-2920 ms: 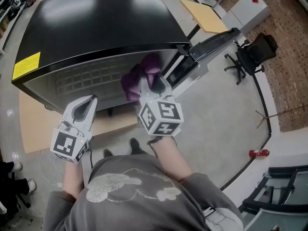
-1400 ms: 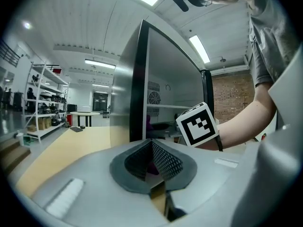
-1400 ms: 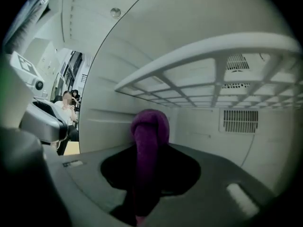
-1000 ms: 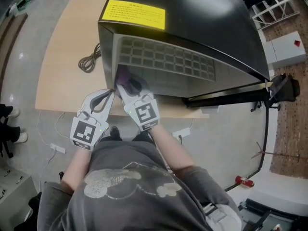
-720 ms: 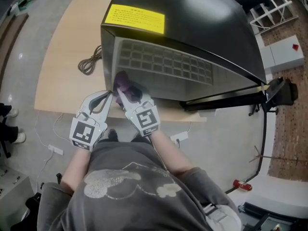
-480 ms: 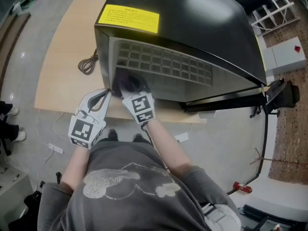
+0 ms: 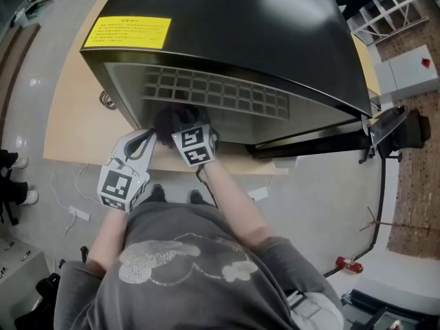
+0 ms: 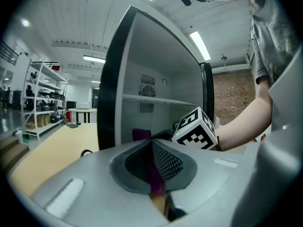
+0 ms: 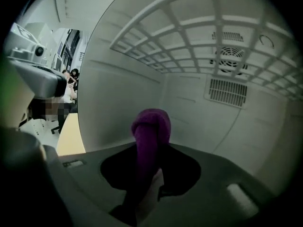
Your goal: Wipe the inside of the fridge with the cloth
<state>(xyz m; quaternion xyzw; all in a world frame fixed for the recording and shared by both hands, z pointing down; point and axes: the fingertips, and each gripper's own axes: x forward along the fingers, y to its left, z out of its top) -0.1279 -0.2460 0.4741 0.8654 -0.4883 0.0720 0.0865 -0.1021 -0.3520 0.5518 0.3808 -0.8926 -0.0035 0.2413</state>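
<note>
The black fridge (image 7: pixel 240 26) stands open toward me, with a wire shelf (image 7: pixel 213 95) inside. My right gripper (image 7: pixel 180 124) reaches into its lower left part and is shut on the purple cloth (image 9: pixel 151 126). The bunched cloth sticks out past the jaws, close to the white left wall (image 9: pixel 118 98) and below the shelf (image 9: pixel 189 37). In the head view the cloth (image 7: pixel 168 117) is a dark lump in shadow. My left gripper (image 7: pixel 150 136) hangs just outside the fridge's left edge, shut and holding nothing. Its own view shows the right gripper's marker cube (image 8: pixel 195 129) and the cloth (image 8: pixel 140 134).
The fridge sits on a pale wooden table (image 7: pixel 69 122) with a coiled cable (image 7: pixel 104 100) at its left. The open door (image 7: pixel 316 143) juts out at the right. A fan vent (image 9: pixel 229 56) and a grille (image 9: pixel 227 91) mark the back wall. Shelving (image 8: pixel 42 93) stands far left.
My right gripper has carried the cloth from the fridge's right side to the lower left and pushed deeper inside. The left gripper has stayed low outside the opening.
</note>
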